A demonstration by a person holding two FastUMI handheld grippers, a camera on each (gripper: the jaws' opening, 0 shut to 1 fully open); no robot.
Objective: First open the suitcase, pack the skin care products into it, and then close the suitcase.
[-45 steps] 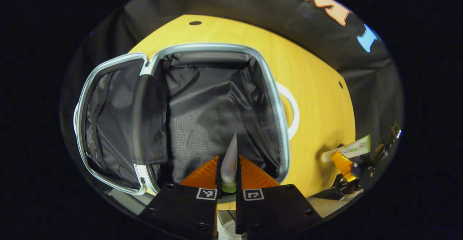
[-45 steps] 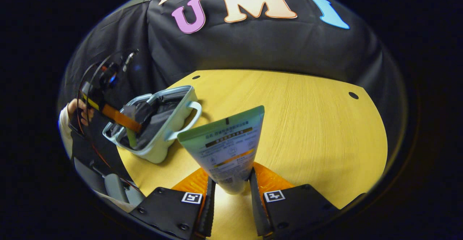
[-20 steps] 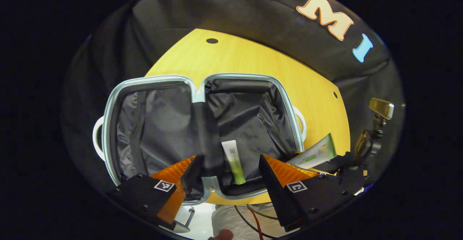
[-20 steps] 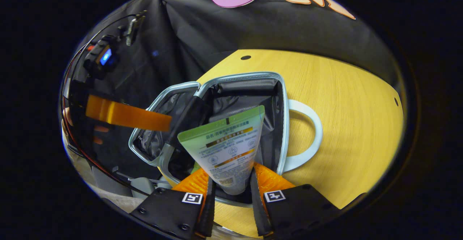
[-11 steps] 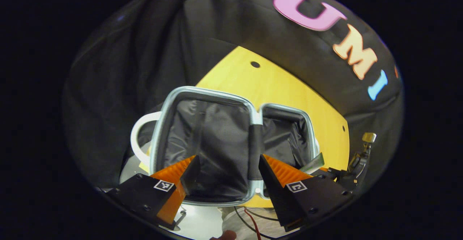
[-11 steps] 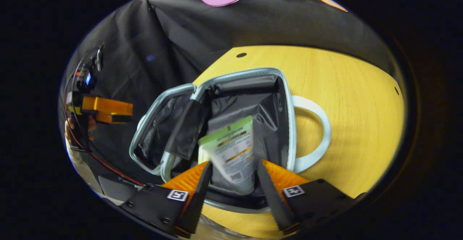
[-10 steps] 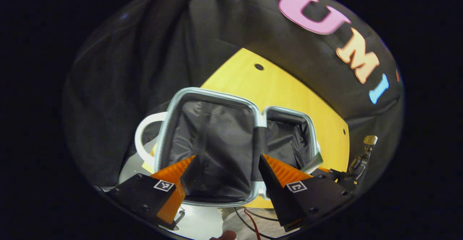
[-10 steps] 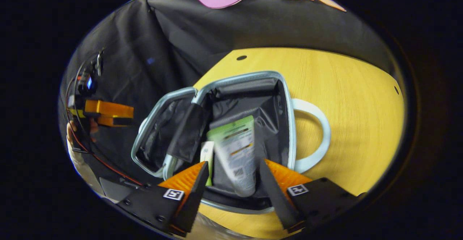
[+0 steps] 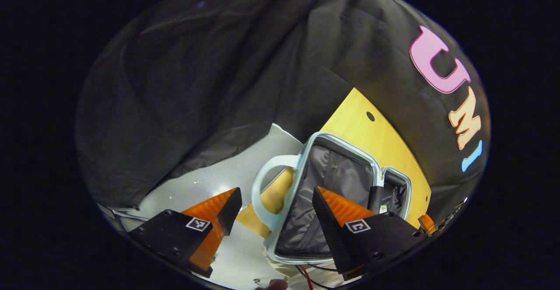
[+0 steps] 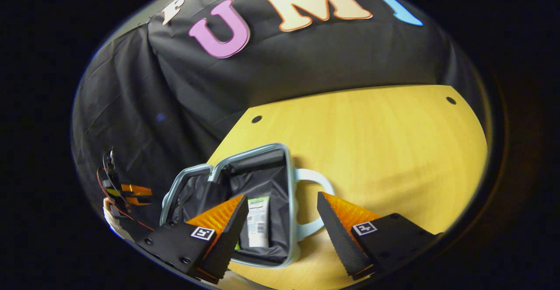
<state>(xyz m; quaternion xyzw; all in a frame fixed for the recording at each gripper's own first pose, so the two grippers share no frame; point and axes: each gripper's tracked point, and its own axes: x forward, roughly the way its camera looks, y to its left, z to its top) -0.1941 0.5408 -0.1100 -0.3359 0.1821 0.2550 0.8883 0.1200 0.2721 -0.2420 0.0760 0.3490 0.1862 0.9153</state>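
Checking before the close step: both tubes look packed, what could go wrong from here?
1. The pale blue suitcase lies fully open, and its empty half overhangs the yellow wooden table edge in the left gripper view; pushing there may tip or slide it.
2. The black fabric divider flap sits loose by the hinge; it could bunch in the rim as the halves meet.
3. The white and green tube lies loose on the lining; swinging its half over may spill it.
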